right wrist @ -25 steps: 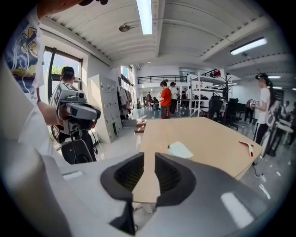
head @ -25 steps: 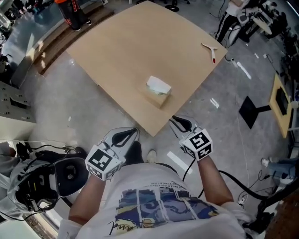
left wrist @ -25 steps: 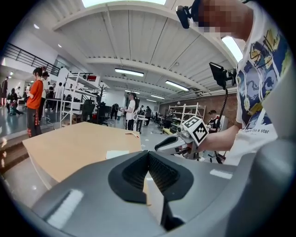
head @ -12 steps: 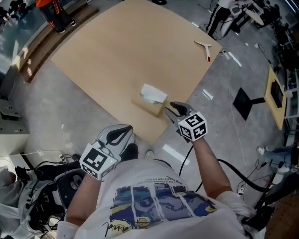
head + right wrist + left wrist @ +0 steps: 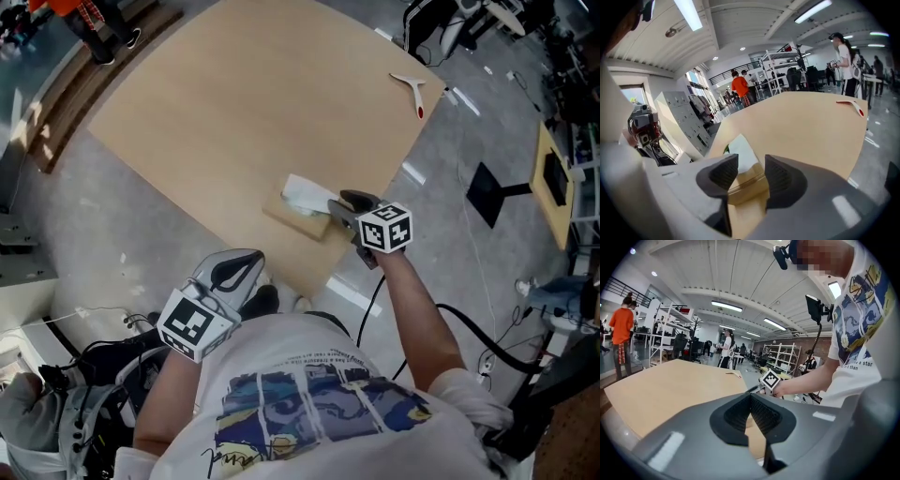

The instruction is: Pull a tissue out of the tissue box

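**A soft sheet in a light box: pinch high, pull gently**

The tissue box (image 5: pixel 298 217) lay on the table (image 5: pixel 253 103), with the table's near edge just beside it. One white tissue (image 5: pixel 304 193) stood up out of its top. My right gripper (image 5: pixel 338 207) was just beside the box on the side nearest me. Its jaws were opening, and in the right gripper view the tissue and the top of the box showed in the gap between them. The pads touched neither. My left gripper (image 5: pixel 240 273) hung well apart from the box, back by my body and off the table, with its jaws together on nothing.

I judged the tissue to be very soft and nearly weightless. It would crumple under the pads rather than slip, and it could tear if I snatched at it. The raised fold above the slot looked like the place to take hold, with both pads on paper only and clear of the cardboard.

The box looked light too, so it might have lifted or slid along with the sheet. A slow pull straight up from the box seemed safest. If the box did start to follow, my idle left gripper could have pressed down on its top.
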`<state>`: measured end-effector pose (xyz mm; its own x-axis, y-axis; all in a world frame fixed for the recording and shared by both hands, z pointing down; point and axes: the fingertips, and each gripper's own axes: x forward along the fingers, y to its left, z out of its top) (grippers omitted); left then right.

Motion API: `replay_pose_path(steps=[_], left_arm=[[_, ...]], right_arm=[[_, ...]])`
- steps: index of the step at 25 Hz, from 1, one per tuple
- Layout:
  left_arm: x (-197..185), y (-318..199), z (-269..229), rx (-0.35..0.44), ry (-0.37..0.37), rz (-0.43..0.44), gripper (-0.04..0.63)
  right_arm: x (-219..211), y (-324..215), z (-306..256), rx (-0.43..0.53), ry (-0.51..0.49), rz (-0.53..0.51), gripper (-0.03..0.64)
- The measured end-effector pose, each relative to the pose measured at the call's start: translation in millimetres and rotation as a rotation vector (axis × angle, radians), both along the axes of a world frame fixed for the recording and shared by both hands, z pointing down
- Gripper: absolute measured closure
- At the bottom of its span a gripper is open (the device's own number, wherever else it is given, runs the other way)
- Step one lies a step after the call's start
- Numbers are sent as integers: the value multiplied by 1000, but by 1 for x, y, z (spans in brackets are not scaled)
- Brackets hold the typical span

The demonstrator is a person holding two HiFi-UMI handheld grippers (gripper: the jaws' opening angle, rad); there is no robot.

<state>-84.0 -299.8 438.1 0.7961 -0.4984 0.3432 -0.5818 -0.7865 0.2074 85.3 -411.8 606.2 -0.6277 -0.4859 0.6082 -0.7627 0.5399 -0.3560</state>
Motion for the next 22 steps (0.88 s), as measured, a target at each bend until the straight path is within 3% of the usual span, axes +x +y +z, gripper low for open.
replay_pose_path(steps=[4, 10, 19, 22], left_arm=[[0, -8, 3, -9, 0, 14, 592], [-3, -14, 5, -17, 2, 18, 592], [-1, -11, 5, -14, 2, 16, 592], [0, -9, 3, -10, 4, 12, 592]], right_arm=[[-3, -4, 12, -70, -55, 33, 453], [-11, -2, 11, -91, -85, 18, 469], [-18, 3, 1, -30, -55, -32, 607], [-19, 4, -5, -3, -36, -50, 614]])
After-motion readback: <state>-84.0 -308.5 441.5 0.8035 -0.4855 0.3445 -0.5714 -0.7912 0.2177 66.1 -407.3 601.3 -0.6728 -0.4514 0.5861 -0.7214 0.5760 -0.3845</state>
